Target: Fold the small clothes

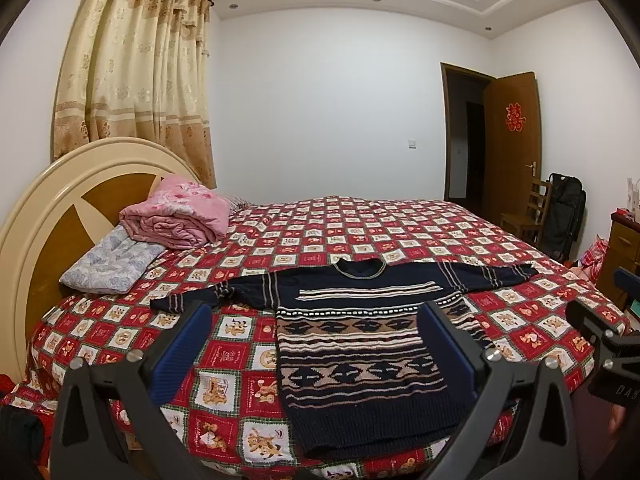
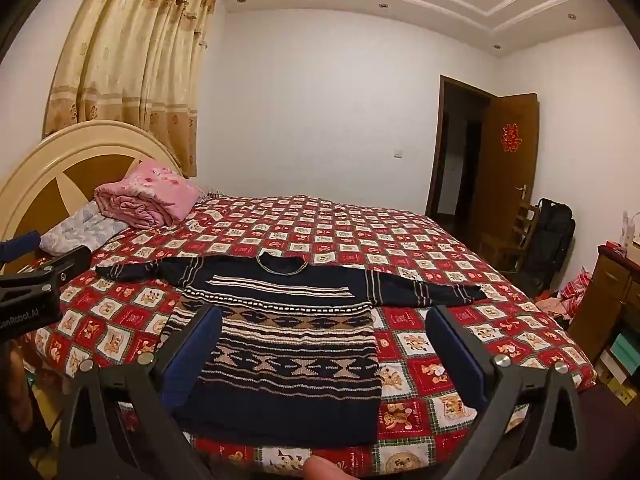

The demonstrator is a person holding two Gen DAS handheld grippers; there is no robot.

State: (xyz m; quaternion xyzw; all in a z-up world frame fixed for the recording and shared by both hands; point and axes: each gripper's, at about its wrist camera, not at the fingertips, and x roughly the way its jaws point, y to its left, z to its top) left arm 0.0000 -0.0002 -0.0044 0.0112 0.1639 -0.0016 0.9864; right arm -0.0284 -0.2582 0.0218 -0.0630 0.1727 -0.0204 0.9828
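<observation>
A dark navy knitted sweater [image 1: 360, 344] with cream and tan patterned bands lies flat, face up, on the bed, sleeves spread out to both sides and collar at the far end. It also shows in the right wrist view [image 2: 288, 344]. My left gripper [image 1: 316, 320] is open and empty, held above the near edge of the bed over the sweater's left side. My right gripper [image 2: 324, 324] is open and empty, held above the sweater's hem and right side. Neither gripper touches the sweater.
The bed has a red checked cover [image 1: 400, 228] and a round headboard [image 1: 48, 208] at the left. A folded pink quilt [image 1: 176, 216] and a grey pillow [image 1: 112, 264] lie near the headboard. A chair [image 1: 528, 212], a black bag [image 1: 564, 212] and a wooden cabinet [image 1: 624, 252] stand at the right.
</observation>
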